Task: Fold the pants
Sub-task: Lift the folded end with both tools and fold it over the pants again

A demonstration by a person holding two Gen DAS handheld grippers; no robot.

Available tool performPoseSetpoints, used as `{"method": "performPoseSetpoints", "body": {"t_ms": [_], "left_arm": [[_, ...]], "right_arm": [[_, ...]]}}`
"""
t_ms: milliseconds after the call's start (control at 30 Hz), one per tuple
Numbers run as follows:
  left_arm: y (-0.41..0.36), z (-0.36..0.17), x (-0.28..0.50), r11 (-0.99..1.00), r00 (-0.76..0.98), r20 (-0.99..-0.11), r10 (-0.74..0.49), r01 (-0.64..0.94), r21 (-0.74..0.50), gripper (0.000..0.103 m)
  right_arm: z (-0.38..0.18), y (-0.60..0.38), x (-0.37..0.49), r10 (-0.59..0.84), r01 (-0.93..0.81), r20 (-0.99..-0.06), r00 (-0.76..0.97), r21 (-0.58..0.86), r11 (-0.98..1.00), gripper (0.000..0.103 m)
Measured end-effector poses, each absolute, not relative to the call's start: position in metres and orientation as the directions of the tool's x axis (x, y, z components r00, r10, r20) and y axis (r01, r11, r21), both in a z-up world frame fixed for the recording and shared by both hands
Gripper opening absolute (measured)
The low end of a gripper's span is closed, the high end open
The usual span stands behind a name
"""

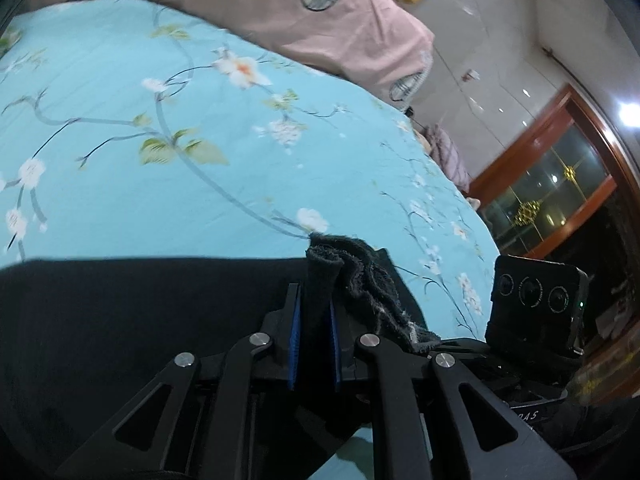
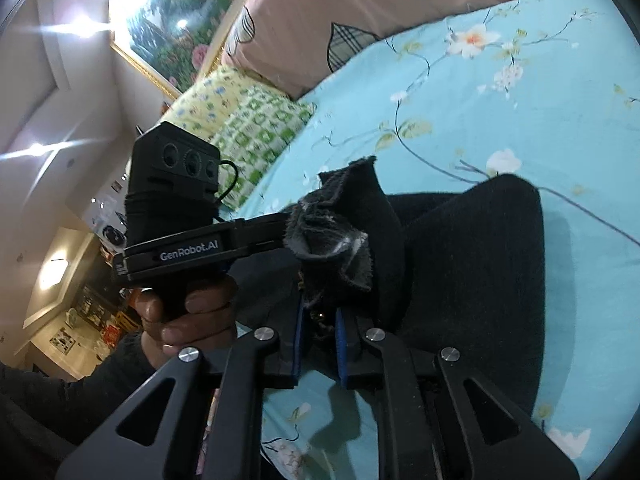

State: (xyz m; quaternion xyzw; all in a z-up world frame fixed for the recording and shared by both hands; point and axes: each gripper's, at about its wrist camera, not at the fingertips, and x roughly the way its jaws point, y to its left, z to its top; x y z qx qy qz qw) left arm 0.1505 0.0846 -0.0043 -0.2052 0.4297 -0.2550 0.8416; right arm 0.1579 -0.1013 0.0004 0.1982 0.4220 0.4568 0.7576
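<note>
Firmly keep left gripper (image 1: 314, 312) and right gripper (image 2: 318, 320) fingers nearly closed, each pinching a frayed hem of the black pants (image 1: 120, 320). Carry both hems level, side by side, across the bed (image 1: 160, 160); avoid slack.

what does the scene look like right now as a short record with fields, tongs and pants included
surface: light blue floral bed sheet
garment: black fleece pants, partly lying on the sheet, frayed hem bunched and lifted
left tongs: shut on the pants hem
right tongs: shut on bunched pants fabric
tongs spacing: close together, the other unit visible in each wrist view
background: pink pillow with plaid patches, yellow-green patterned pillow, gold-framed picture
</note>
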Motion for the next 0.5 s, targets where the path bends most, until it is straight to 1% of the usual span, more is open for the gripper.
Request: {"method": "performPoseSetpoints", "body": {"t_ms": [67, 133, 200, 267, 500], "left_arm": [[0.093, -0.006, 0.148, 0.791, 0.51, -0.625, -0.591, 0.218, -0.571, 0.014], [0.102, -0.008, 0.143, 0.8, 0.525, -0.631, -0.571, 0.183, -0.571, 0.014], [0.111, -0.009, 0.138, 0.804, 0.537, -0.637, -0.553, 0.147, -0.576, 0.014], [0.119, -0.008, 0.13, 0.808, 0.554, -0.638, -0.535, 0.116, -0.577, 0.015], [0.149, 0.0, 0.093, 0.816, 0.626, -0.632, -0.458, 0.013, -0.578, 0.016]], "right_arm": [[0.0, -0.096, 0.158, 0.852, -0.532, -0.477, 0.218, 0.673, 0.513, 0.015], [0.0, -0.091, 0.157, 0.848, -0.538, -0.488, 0.206, 0.667, 0.515, 0.018], [0.001, -0.086, 0.157, 0.849, -0.547, -0.493, 0.192, 0.664, 0.51, 0.03], [0.002, -0.08, 0.156, 0.853, -0.558, -0.489, 0.183, 0.663, 0.499, 0.037], [0.003, -0.067, 0.15, 0.858, -0.573, -0.491, 0.15, 0.664, 0.48, 0.039]]}}
